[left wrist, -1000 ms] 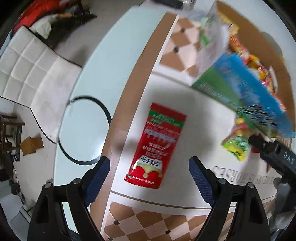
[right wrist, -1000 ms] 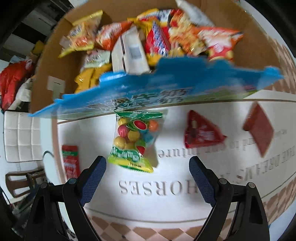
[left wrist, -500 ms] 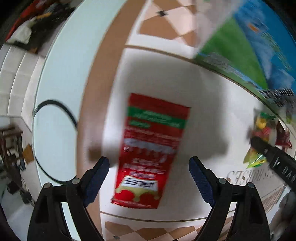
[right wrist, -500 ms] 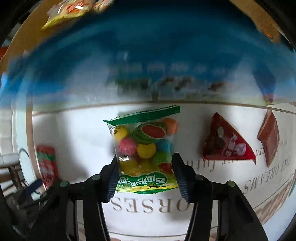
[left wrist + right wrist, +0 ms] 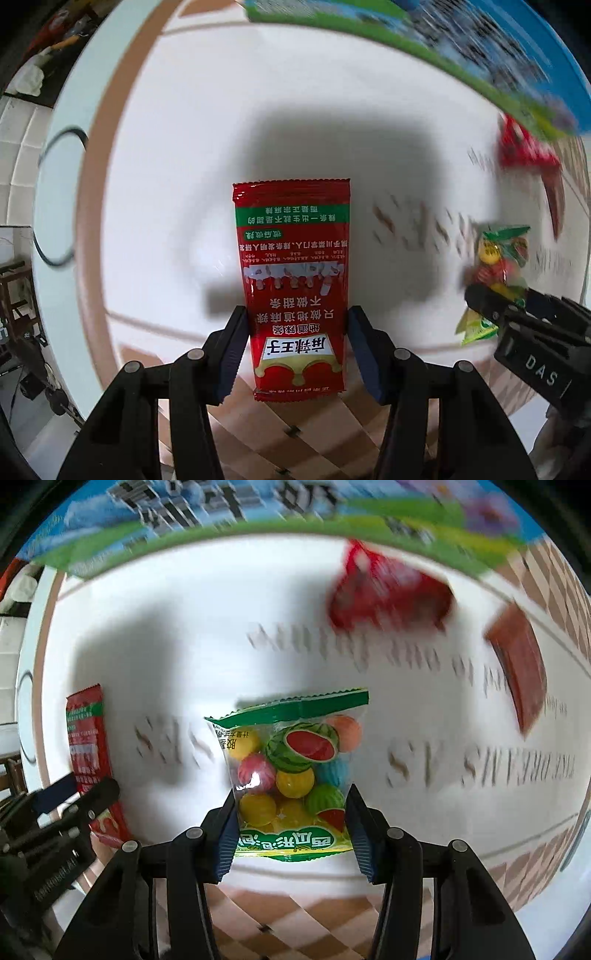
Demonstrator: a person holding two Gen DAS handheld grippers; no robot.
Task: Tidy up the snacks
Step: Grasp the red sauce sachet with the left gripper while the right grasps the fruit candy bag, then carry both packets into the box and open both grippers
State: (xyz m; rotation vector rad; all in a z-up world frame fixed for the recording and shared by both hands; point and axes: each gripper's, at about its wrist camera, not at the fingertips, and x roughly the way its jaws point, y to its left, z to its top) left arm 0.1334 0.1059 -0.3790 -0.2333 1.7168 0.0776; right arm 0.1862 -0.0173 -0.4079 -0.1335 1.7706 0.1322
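**Both grippers close on a snack at the same time**

One second ago both grippers hung wide above the table. Now each has come down over its own packet, and the jaws have just been closing. The left gripper point(image 5: 295, 343) has the red sachet point(image 5: 293, 280) between its blue pads, which stand against its two long edges, so it is grasping the lower part of the sachet. The right gripper point(image 5: 291, 830) is clenched on the bag of fruit candies point(image 5: 295, 775); its pads press the bag's lower sides. Both packets seem to lie on the white table point(image 5: 166, 184), well apart from each other.

I judge that two snacks are now ready to be lifted together. The likely place for them is the box behind the blue and green carton flap point(image 5: 258, 520) along the top, but the box itself is not seen now. A red triangular packet point(image 5: 388, 590) and a dark red flat packet point(image 5: 517, 664) wait on the table further right.

The sachet carries white Chinese writing, seen upside down, with a green band near its far end. The candy bag shows a watermelon picture and Chinese characters on a yellow-green strip. The printing on the table is blurred; only some large letters such as "AS" can be read. The right gripper's body bears "DAS" in the left view.
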